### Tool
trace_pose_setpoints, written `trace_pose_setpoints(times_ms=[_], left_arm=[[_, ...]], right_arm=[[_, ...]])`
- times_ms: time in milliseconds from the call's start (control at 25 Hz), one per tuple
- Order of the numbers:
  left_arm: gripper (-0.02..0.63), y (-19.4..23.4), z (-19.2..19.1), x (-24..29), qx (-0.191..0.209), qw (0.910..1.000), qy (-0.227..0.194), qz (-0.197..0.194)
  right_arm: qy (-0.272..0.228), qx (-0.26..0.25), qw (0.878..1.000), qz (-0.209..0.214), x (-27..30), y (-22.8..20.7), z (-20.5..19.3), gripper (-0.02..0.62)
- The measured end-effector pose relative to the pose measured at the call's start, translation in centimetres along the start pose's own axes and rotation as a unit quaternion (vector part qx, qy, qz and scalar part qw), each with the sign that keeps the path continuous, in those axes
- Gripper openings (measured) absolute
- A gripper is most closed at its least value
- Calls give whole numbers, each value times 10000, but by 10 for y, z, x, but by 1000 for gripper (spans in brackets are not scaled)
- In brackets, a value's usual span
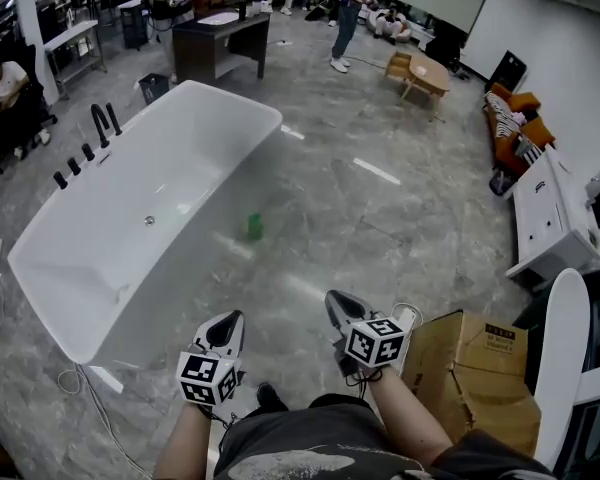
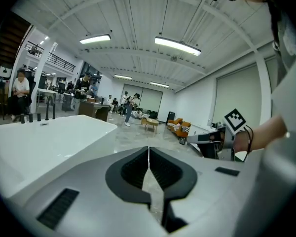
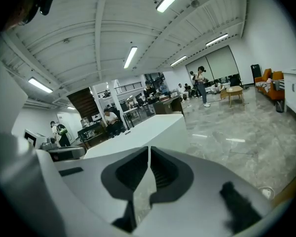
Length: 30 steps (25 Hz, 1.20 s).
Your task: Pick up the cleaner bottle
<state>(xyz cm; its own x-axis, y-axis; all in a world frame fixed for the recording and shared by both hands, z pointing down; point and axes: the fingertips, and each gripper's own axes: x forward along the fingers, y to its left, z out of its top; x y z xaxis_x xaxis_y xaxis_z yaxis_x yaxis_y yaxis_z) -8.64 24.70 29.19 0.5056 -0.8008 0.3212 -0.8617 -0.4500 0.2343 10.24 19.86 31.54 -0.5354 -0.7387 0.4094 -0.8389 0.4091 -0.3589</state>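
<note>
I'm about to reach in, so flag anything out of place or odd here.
A white freestanding bathtub stands in the middle of an open office floor, which is unusual. The small green cleaner bottle, blurred here, is on the bare floor beside the tub, not in it. Nothing looks spilled or broken.

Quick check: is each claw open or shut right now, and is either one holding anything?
Left claw: closed, nothing held.
Right claw: closed, nothing held.
</note>
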Motion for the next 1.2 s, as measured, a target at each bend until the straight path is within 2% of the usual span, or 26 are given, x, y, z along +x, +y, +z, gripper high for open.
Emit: trace_pose_setpoints(times_ms=[280, 440, 640, 920, 1200], left_arm=[[18, 32, 9, 1, -134, 9998, -101, 68], [18, 51, 11, 1, -271, 9993, -112, 238], [18, 72, 17, 13, -242, 9983, -95, 521], [18, 95, 26, 72, -431, 9930, -78, 1099], [18, 99, 55, 165, -794, 9839, -35, 1602]], right_arm=[[64, -59, 10000, -28, 29, 4, 13, 29], [210, -71, 9997, 38, 48, 4, 15, 29], [247, -112, 9992, 279, 87, -4, 32, 29], [393, -215, 9967, 670, 161, -56, 62, 29], [704, -176, 9913, 1099, 223, -131, 110, 29]])
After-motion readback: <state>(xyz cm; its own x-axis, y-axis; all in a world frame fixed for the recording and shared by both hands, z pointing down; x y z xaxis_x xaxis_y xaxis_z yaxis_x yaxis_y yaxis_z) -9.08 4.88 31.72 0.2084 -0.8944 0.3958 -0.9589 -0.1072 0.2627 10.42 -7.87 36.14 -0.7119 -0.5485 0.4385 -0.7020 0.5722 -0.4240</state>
